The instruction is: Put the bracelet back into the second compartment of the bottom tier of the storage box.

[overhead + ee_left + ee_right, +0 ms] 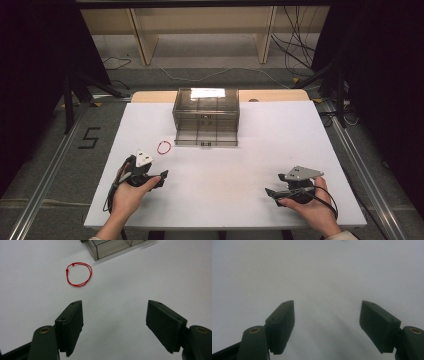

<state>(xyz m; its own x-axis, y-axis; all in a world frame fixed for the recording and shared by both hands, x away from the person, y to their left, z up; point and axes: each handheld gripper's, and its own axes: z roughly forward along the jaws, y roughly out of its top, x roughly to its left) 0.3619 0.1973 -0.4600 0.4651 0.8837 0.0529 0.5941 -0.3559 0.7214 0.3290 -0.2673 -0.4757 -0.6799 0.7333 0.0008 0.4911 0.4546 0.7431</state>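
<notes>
Your left gripper [148,172] sits low over the near-left part of the white table [225,200], held in your left hand [131,196], with its grey three-cornered plate on top. In the left gripper view its jaws stand wide apart with nothing between them, just bare table under the gap [114,322]. Ahead of those jaws, and a little to their left, lies a red string loop [78,274], flat on the table, with two small knots on its upper left side. From above you see the same loop [164,146] just beyond your left gripper, near the front left corner of the box but apart from it.

The clear plastic box [206,116] stands at the far middle of the table, with drawers and dividers showing through its smoky walls. Its lowest drawer is pulled forward toward you. A corner of it [110,247] shows at the top of the left gripper view.

Your right gripper [280,192] rests at the near-right of the table in your right hand [312,207], pointing toward the left, well apart from the box and the loop. In the right gripper view its jaws are also spread wide and hold nothing; beyond the gap [327,325] you see plain white tabletop
</notes>
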